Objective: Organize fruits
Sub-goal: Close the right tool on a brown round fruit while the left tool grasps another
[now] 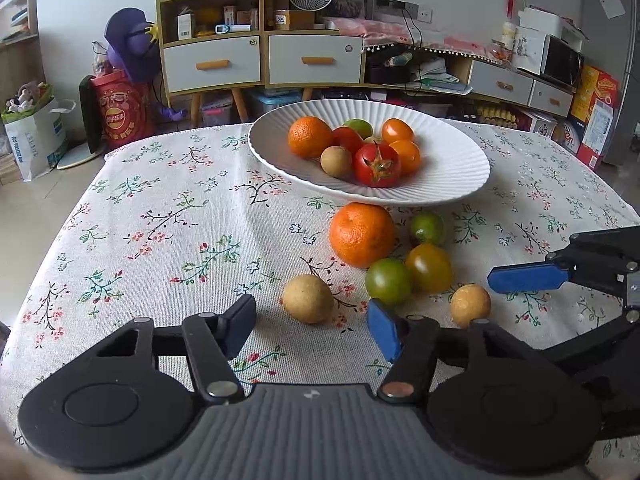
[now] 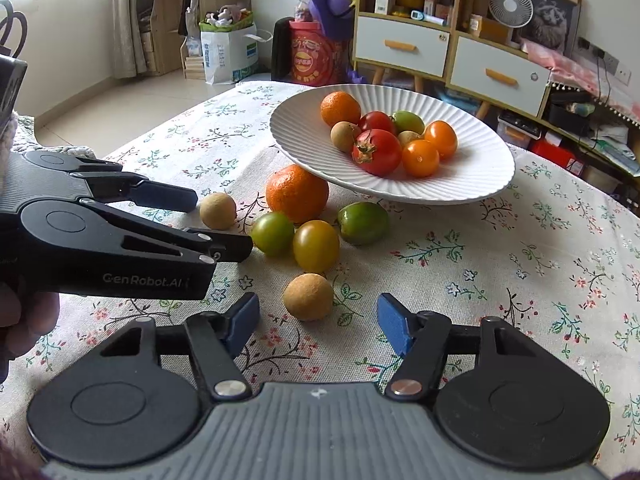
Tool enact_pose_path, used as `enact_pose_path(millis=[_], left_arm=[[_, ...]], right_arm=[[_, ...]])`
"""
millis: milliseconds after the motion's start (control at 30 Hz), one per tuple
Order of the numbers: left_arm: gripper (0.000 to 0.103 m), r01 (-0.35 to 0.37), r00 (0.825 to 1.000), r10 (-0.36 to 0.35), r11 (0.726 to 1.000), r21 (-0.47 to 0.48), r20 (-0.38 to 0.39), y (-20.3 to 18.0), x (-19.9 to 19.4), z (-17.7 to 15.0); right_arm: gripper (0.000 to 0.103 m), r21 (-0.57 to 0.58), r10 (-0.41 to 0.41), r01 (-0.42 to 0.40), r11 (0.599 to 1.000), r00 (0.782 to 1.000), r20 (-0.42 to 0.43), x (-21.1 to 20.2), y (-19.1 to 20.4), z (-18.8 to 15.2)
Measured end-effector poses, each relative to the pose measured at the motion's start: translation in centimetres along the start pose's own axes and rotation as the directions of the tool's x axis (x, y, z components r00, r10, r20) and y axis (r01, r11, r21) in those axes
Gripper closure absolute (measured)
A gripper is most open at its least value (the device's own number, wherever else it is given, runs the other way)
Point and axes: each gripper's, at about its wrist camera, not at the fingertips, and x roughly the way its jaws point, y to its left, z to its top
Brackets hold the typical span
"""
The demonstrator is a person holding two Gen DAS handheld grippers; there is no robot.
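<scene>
Fruits (image 1: pixel 362 240) beside bowl (image 1: pixel 460 168), both grippers open

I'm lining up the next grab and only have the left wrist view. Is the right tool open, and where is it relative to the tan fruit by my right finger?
Observer: The right tool is open. The tan fruit sits centred at its fingertips, and neither pad touches it.
Operator: There's a pale sliver behind the big tomato in the bowl. What is it?
Observer: It's a small pale round fruit, tucked between the big tomato and the orange cherry tomatoes.
</scene>
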Motion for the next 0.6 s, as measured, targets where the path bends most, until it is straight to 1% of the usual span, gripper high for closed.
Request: enact_pose_path(millis=[100, 267, 333, 367, 433, 533, 600], left_arm=[[0.053, 0.000, 1.000, 0.000, 1.000, -0.003, 0.000, -0.09, 0.04, 0.11], [0.061, -0.003, 1.000, 0.003, 1.000, -0.013, 0.001, -0.06, 0.08, 0.26], [0.067, -0.005, 1.000, 0.005, 1.000, -0.012, 0.000, -0.07, 0.11, 0.36], [0.069, -0.007, 1.000, 0.007, 1.000, -0.012, -0.001, -0.08, 0.12, 0.40], [0.078, -0.008, 1.000, 0.008, 1.000, -0.013, -0.003, -0.07, 0.12, 0.48], [0.080, -0.004, 1.000, 0.004, 1.000, -0.015, -0.011, -0.01, 0.11, 0.62], [0.080, -0.005, 1.000, 0.004, 1.000, -0.018, -0.015, 0.04, 0.09, 0.71]], right_arm=[[0.052, 0.000, 0.003, -0.003, 1.000, 1.000, 0.002, -0.05, -0.04, 0.04], [0.064, 0.011, 0.000, 0.000, 1.000, 1.000, 0.003, -0.07, -0.33, 0.26], [0.068, 0.015, 0.003, -0.003, 1.000, 1.000, 0.003, -0.01, -0.49, 0.34], [0.069, 0.015, 0.006, -0.006, 1.000, 1.000, 0.003, 0.00, -0.57, 0.37], [0.075, 0.011, 0.010, -0.010, 1.000, 1.000, 0.002, 0.02, -0.46, 0.41], [0.079, 0.004, 0.016, -0.016, 1.000, 1.000, 0.001, 0.02, -0.29, 0.51], [0.079, 0.002, 0.017, -0.017, 1.000, 1.000, 0.000, 0.03, -0.29, 0.55]])
